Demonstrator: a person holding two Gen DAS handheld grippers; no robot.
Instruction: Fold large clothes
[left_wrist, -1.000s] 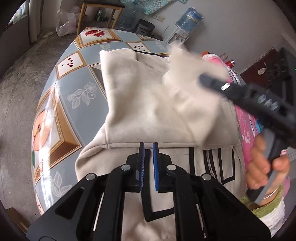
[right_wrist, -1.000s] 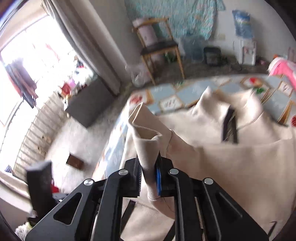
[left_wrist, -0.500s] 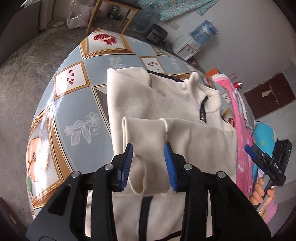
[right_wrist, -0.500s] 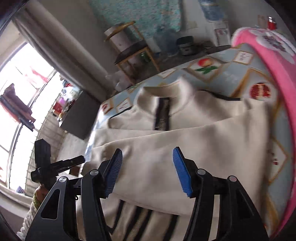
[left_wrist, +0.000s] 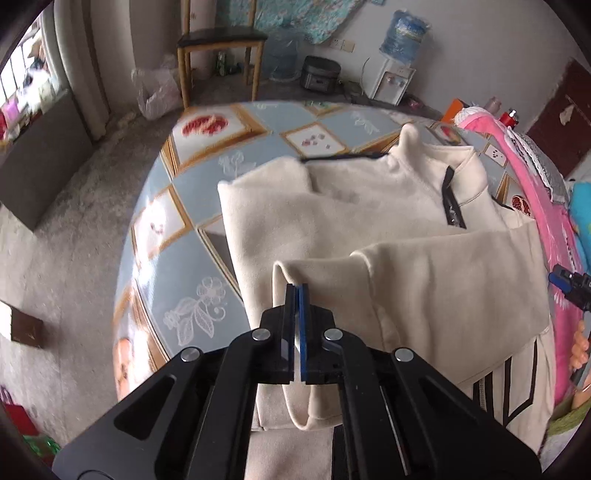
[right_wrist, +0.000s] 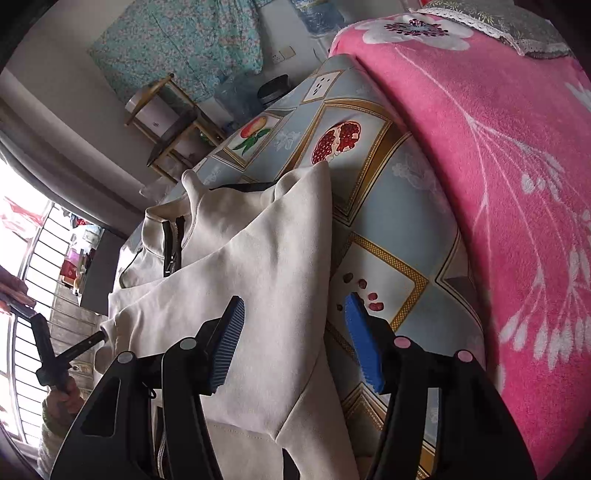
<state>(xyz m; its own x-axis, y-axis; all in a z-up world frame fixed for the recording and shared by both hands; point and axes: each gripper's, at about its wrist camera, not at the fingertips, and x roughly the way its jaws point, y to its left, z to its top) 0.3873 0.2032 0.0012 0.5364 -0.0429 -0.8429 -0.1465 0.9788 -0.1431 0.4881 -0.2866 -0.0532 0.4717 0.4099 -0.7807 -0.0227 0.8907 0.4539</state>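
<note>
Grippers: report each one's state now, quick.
Left gripper: shut on the cuff of the cream fleece jacket's sleeve.
Right gripper: open, holding nothing, over the jacket's edge.

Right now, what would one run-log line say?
left hand-held gripper: shut on sleeve cuff | right hand-held gripper: open | jacket: on table

A wooden chair (left_wrist: 221, 40) stands on the grey floor (left_wrist: 55, 258) beyond the fruit-patterned surface (left_wrist: 177, 266). A water dispenser (left_wrist: 397, 48) sits by the wall; a pink blanket (right_wrist: 498, 166) lies beside the surface.
</note>
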